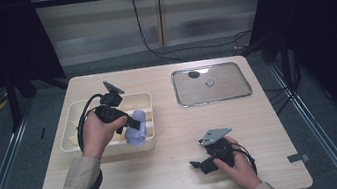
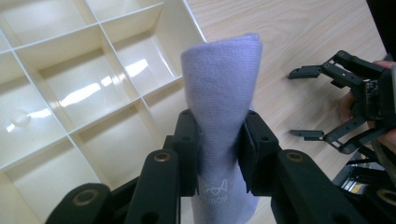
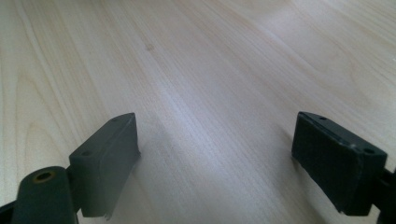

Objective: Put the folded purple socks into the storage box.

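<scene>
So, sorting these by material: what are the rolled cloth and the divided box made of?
The rolled cloth looks like soft lilac fleece or microfibre: matte and fuzzy. The divided box seems to be glossy cream plastic, with bright glare on its thin moulded walls.

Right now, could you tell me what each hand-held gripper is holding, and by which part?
The left hand-held gripper clamps a rolled pale lilac cloth across its lower part. The right hand-held gripper holds nothing; its jaws stand open over the wooden table.

Rolled lavender cloth (image 2: 223, 93) upright over the cream tray's (image 2: 70, 93) corner compartment.
</scene>
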Available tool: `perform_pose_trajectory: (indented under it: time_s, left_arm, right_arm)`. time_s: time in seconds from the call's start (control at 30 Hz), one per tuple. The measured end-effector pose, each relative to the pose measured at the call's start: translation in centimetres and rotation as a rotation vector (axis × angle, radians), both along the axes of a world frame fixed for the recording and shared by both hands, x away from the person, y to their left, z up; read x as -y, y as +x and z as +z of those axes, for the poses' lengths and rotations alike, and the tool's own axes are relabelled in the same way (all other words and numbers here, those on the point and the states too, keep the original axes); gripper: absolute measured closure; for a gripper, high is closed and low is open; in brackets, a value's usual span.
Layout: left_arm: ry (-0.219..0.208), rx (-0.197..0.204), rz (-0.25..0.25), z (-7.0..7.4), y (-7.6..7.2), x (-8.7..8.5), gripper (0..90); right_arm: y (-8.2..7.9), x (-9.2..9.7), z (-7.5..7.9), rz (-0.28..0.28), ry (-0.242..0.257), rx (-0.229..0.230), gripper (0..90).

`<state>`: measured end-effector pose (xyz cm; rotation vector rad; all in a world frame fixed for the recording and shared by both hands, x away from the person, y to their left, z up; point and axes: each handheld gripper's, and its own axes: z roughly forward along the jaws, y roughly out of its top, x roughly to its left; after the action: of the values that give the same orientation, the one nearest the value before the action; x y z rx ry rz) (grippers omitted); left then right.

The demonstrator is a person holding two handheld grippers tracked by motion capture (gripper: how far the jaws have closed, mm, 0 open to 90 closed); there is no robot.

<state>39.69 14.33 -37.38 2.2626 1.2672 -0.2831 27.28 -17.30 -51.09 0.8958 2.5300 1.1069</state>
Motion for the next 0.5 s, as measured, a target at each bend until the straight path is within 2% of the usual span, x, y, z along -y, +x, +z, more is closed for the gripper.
perform_pose_trajectory:
  time_s: [0.5]
  left_arm:
    - [0.010,0.000,0.009,-0.79,0.90,0.17,70.7]
  right_arm:
    - [-0.03,-0.01,0.01,-0.002,0.000,-0.005,14.4]
